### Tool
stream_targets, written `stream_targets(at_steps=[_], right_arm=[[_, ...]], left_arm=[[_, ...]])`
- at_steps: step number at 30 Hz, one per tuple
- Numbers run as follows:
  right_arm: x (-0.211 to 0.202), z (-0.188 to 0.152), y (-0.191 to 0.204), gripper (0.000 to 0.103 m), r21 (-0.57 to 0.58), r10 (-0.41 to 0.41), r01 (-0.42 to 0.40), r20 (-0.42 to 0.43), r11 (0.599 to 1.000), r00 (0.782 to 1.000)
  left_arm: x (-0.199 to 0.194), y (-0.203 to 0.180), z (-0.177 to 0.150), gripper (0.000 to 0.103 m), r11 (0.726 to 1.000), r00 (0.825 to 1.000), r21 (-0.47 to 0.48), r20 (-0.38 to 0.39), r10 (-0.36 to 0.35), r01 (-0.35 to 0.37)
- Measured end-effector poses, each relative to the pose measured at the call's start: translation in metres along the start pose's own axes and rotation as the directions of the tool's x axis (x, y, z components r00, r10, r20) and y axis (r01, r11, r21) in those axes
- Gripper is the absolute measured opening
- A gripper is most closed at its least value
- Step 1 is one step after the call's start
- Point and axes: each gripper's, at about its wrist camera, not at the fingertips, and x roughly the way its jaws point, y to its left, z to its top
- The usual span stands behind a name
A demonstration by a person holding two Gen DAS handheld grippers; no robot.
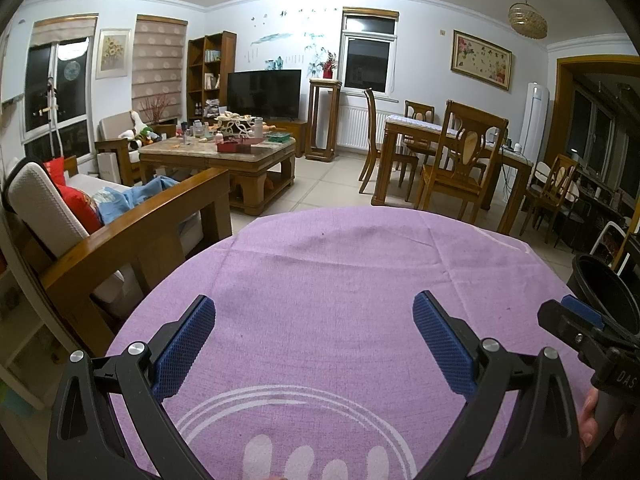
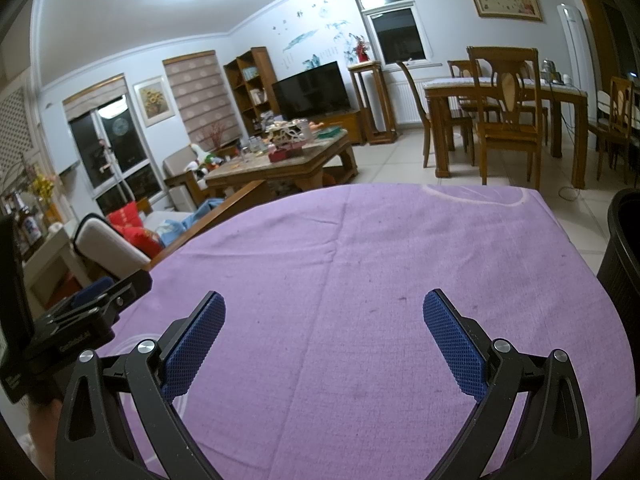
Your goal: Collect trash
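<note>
A purple cloth covers the table [image 1: 340, 280] below both grippers [image 2: 360, 248]; no loose trash shows on it. My left gripper [image 1: 314, 336] hovers open over the cloth with nothing between its blue pads. My right gripper [image 2: 324, 336] is likewise open and holds nothing. A black bin [image 1: 608, 296] stands at the table's right edge; in the right wrist view the bin [image 2: 626, 248] shows as a dark ribbed wall at far right. The right gripper's body [image 1: 588, 336] appears beside the bin, and the left gripper's body [image 2: 80, 320] sits at the left.
A wooden-armed sofa [image 1: 132, 232] with red cushions stands left of the table. A cluttered coffee table [image 1: 216, 152] and a TV [image 1: 264, 94] lie farther back. A dining table with chairs [image 1: 452, 148] stands at the right over tiled floor [image 1: 328, 184].
</note>
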Motion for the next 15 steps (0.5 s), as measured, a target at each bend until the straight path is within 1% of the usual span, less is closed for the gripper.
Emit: stream_targets(at_steps=[15], right_arm=[[-0.0029, 0.0026, -0.0002, 0.098, 0.001, 0.000, 0.000, -0.002, 1.000, 1.000]], left_arm=[[0.0010, 0.0010, -0.0050, 0.098, 1.000, 1.000, 0.000, -0.006, 0.002, -0.002]])
